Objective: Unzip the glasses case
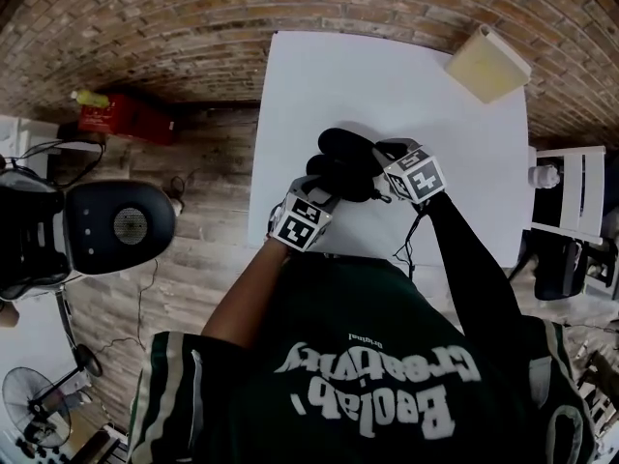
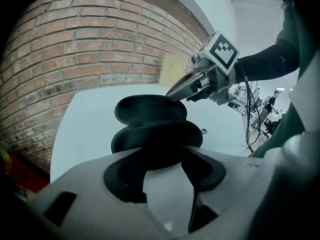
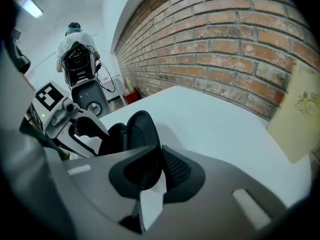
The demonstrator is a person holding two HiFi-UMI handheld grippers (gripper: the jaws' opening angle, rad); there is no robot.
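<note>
1. On the white table (image 1: 387, 75), close to its front edge and about midway along it: black glasses case (image 1: 344, 151), already unzipped, lying with the lid raised clear of the lower shell and the dark inside showing.
2. At the table's front edge, a little left of the middle: left gripper (image 2: 162, 166), spread wide and clamped across the near end of the case's lower shell, with both pads pressed against its sides.
3. Over the same front part of the table, a little right of the middle: right gripper (image 3: 159, 151), pinched almost fully together, with its tips at the rim of the raised lid. Unclear whether nipping that rim or only resting against it.
4. At the table's far right corner: pale yellow box (image 1: 486, 63), flat on the surface, well apart from case and grippers.
5. Beyond the table's far edge: brick wall (image 3: 225, 39).
6. Before the table's front edge: green shirt (image 1: 368, 375) with pale lettering, and a dark sleeve (image 1: 464, 249) reaching out to the right gripper.
</note>
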